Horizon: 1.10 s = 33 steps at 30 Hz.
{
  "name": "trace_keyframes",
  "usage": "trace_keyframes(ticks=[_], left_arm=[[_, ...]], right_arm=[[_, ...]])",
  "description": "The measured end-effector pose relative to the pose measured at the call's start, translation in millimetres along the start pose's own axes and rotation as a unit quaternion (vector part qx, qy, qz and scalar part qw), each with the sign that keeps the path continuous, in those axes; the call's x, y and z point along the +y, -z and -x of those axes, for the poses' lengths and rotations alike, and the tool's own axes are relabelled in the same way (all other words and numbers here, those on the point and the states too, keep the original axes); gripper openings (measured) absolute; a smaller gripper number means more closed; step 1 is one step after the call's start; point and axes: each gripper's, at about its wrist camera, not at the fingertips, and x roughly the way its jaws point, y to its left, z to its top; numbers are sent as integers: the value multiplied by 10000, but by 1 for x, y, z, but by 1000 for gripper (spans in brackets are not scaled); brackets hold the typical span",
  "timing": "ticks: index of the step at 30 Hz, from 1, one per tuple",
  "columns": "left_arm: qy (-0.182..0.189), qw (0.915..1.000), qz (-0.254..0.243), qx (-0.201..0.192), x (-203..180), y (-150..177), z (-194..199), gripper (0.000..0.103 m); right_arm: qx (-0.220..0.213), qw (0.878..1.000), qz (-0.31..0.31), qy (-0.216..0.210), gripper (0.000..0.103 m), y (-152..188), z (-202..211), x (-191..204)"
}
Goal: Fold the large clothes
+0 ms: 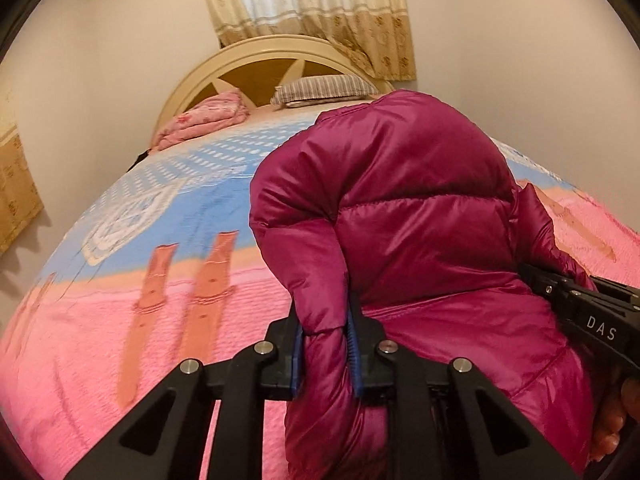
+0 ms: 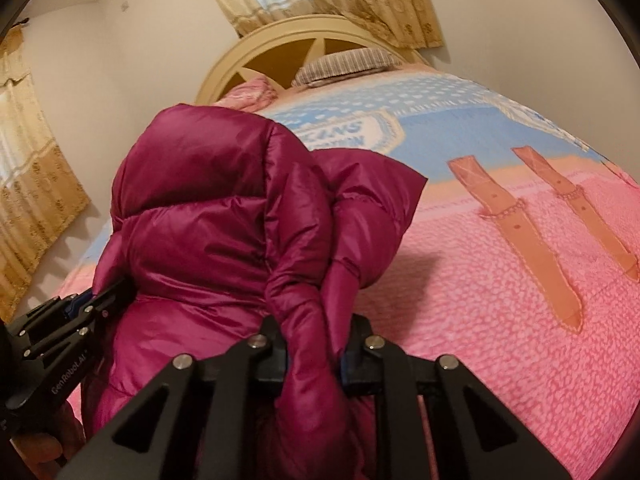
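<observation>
A shiny magenta puffer jacket (image 1: 420, 200) is lifted off the pink and blue bedspread (image 1: 120, 320), bulging up in a rounded hump. My left gripper (image 1: 326, 344) is shut on a padded fold of the jacket at its left side, the fabric squeezed between the blue pads. My right gripper (image 2: 316, 348) is shut on another fold of the same jacket (image 2: 208, 208) at its right side. Each gripper shows in the other's view: the right one (image 1: 560, 292) at the jacket's right edge, the left one (image 2: 80, 308) at its left edge, both buried in fabric.
The bed fills both views, with a cream arched headboard (image 1: 256, 56), a striped pillow (image 1: 324, 88) and a folded pink quilt (image 1: 200, 120) at its far end. Beige curtains (image 1: 312, 8) hang behind. A hand (image 1: 616, 416) holds the right gripper's handle.
</observation>
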Motion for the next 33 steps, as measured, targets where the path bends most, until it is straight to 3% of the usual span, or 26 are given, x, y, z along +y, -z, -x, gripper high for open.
trace_keyframes(ticks=[16,33], left_arm=[[-495,9975,504,-84,84,16,38,18],[-1076,9884,1066,-64,176,35,56,18]], right_arm=[[99,9971,518,-557,18,-8,-19,74],[308,9872,1057,-1151,18,-9,-53,153]])
